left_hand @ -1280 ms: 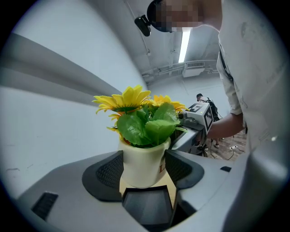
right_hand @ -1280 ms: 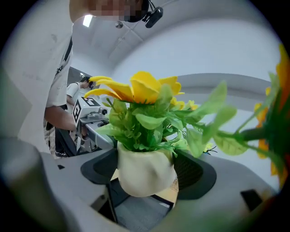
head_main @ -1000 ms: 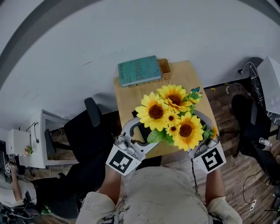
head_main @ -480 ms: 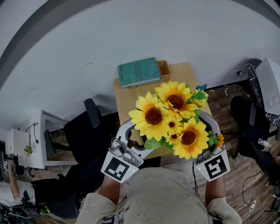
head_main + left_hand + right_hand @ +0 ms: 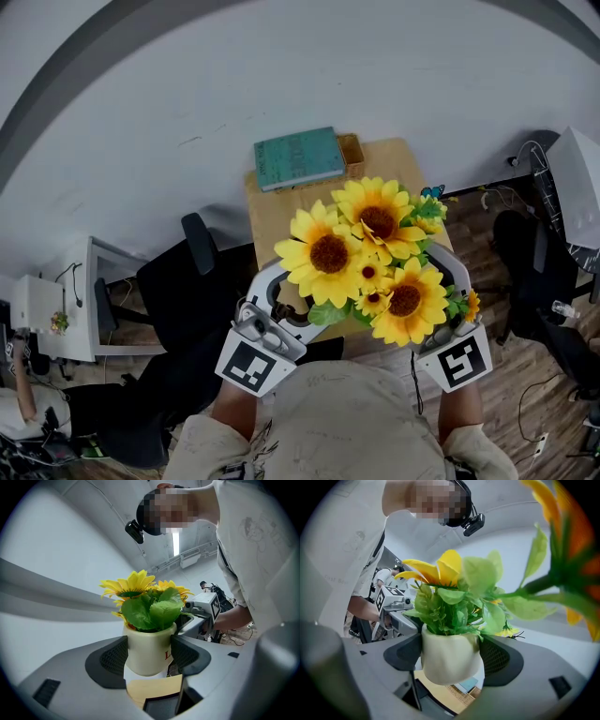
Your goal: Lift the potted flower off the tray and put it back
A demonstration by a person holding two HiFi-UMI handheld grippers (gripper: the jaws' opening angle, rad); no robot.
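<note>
The potted flower, a bunch of yellow sunflowers (image 5: 366,258) in a cream pot (image 5: 147,651), hangs in the air above the wooden table (image 5: 272,211). Both grippers clamp the pot from opposite sides. In the left gripper view my left gripper (image 5: 149,656) is shut on the pot, and the dark tray (image 5: 161,707) lies below it. My right gripper (image 5: 451,656) is shut on the same pot (image 5: 450,658). From the head view the blooms hide the pot and most of the tray, with the left gripper (image 5: 281,291) and right gripper (image 5: 450,291) flanking them.
A teal book (image 5: 298,157) and a small wicker basket (image 5: 352,150) sit at the table's far edge. A black office chair (image 5: 178,281) stands left of the table and another chair (image 5: 534,253) to the right. Wood floor lies around them.
The flower has risen toward the head camera: the blooms look larger and cover more of the table. Both grippers came up with it, still clamped on the pot.
</note>
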